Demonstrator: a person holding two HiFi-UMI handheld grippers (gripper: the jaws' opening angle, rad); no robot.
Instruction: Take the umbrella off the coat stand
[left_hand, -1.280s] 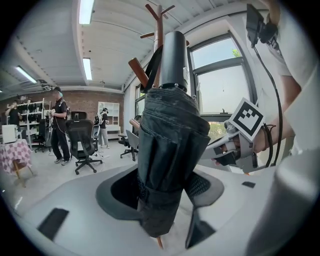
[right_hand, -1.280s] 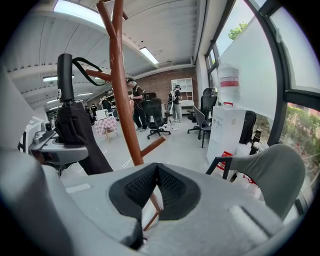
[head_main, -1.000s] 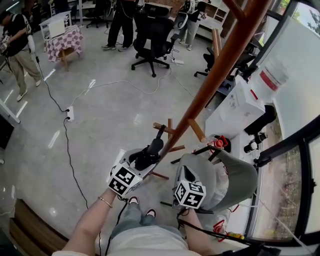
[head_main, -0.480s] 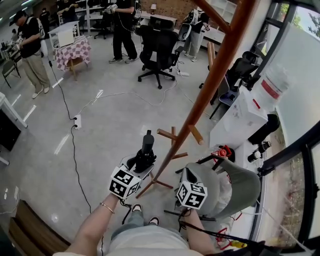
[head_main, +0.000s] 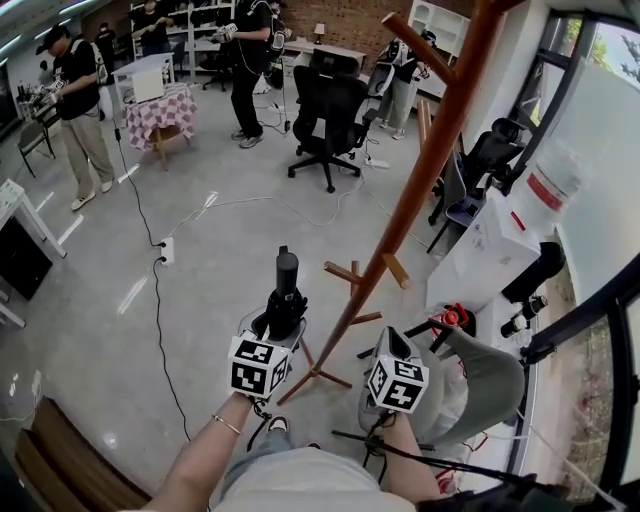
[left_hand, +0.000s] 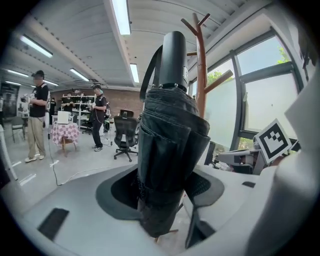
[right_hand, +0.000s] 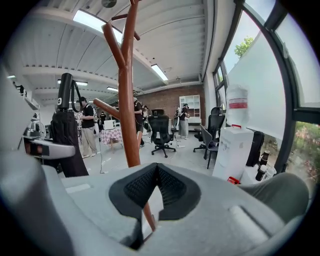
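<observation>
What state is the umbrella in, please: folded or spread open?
Folded: the umbrella is a tight black bundle standing upright in the left gripper, clear of the coat stand.

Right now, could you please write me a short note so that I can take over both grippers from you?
The left gripper is shut on the folded black umbrella, held upright with its handle up.
The right gripper is shut and empty, facing the coat stand.
Done: the umbrella looks free of the pegs, beside the pole.
Left: probably just carry it clear and put it down.
</observation>
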